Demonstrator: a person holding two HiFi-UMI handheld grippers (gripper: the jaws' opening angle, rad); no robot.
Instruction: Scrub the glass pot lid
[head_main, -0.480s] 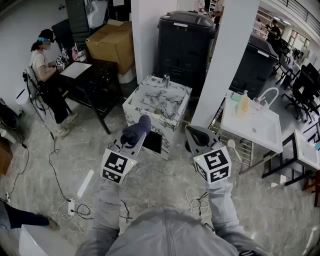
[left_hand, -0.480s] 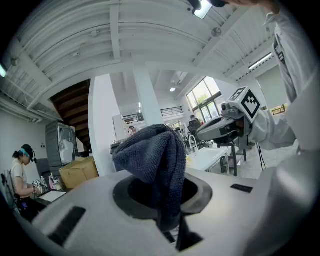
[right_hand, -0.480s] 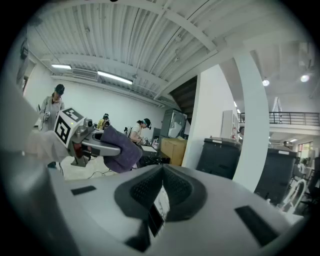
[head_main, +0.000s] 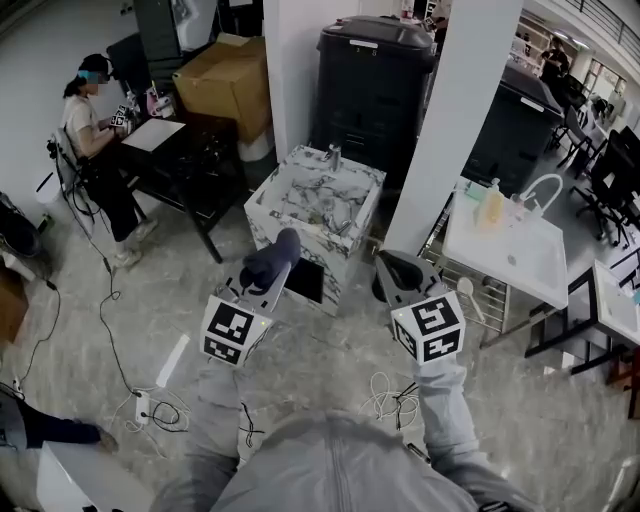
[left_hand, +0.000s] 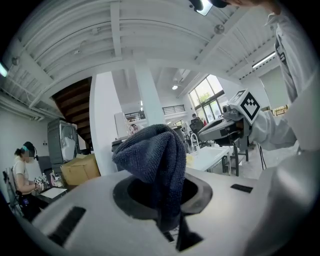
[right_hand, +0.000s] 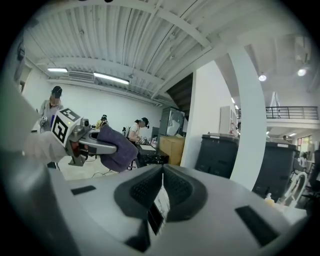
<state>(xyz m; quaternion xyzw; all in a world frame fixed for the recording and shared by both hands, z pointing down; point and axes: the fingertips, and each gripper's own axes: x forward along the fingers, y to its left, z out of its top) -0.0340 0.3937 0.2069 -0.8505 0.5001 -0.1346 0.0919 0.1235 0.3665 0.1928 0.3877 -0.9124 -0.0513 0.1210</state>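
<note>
Left tool grips a dark blue cloth, centre frame. Right tool closed, nothing between jaws. Marbled sink unit upper centre in head view.

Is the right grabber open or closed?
Closed. In the right gripper view, the right gripper has its two dark pads meeting at the tips, and nothing is gripped between them.
</note>
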